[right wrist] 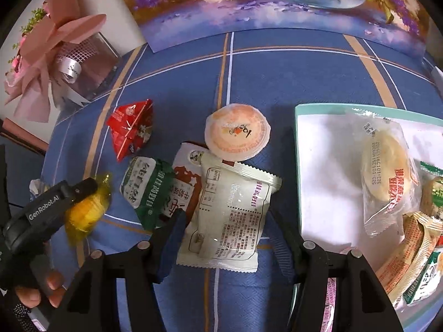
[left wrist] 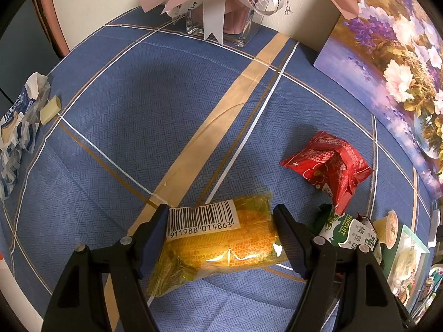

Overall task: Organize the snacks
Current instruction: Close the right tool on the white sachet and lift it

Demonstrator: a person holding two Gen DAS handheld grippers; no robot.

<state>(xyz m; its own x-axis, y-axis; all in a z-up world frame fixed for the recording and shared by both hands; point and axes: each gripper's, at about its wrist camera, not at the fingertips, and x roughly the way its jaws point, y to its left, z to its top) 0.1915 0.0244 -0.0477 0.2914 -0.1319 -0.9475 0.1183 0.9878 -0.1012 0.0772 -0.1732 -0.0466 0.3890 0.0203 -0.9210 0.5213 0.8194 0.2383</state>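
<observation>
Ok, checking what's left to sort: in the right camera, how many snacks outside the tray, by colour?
Red packet: 1
Yellow packet: 1
Green packet: 1
Brown packet: 1
White packet: 1
Orange jelly cup: 1
Total: 6

Glossy yellow plastic wrapper (left wrist: 221,246) on matt woven tablecloth (left wrist: 133,127) — perhaps cotton.

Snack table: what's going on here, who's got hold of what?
A person holds a gripper in each hand over a blue tablecloth strewn with snacks. The left gripper brackets a yellow snack packet, its pads against the packet's ends. The right gripper hangs over a white packet; whether it grips is unclear. A tray at the right already holds several packets. A red packet, a green biscuit packet and a jelly cup lie loose.
</observation>
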